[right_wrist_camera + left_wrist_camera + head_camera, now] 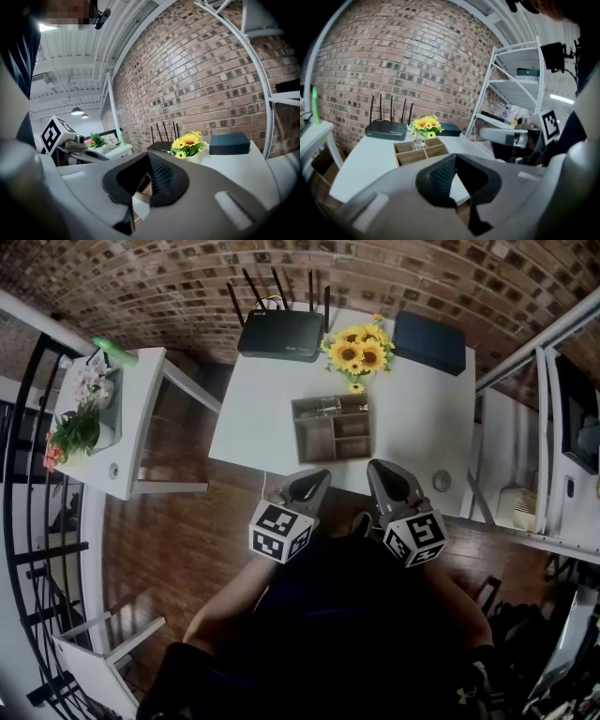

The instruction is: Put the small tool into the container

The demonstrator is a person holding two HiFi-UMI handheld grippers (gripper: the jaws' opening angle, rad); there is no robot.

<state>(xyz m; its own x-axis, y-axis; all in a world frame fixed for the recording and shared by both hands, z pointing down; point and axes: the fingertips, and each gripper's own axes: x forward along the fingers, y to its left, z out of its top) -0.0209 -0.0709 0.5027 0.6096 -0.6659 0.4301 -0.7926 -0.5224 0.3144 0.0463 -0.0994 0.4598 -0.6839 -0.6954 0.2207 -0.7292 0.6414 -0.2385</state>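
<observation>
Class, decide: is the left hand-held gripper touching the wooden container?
Apart. The left gripper view shows bare white table between the left hand-held gripper and the wooden container.

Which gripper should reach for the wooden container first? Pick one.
Left, narrowly: the left gripper points straight at the wooden container; the right gripper sits off its corner. Both shut, empty.

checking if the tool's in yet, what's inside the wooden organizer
In the wooden organizer, a small clear item sits in the back compartment; the others look bare. Its walls shade some corners, so those are unseen.
</observation>
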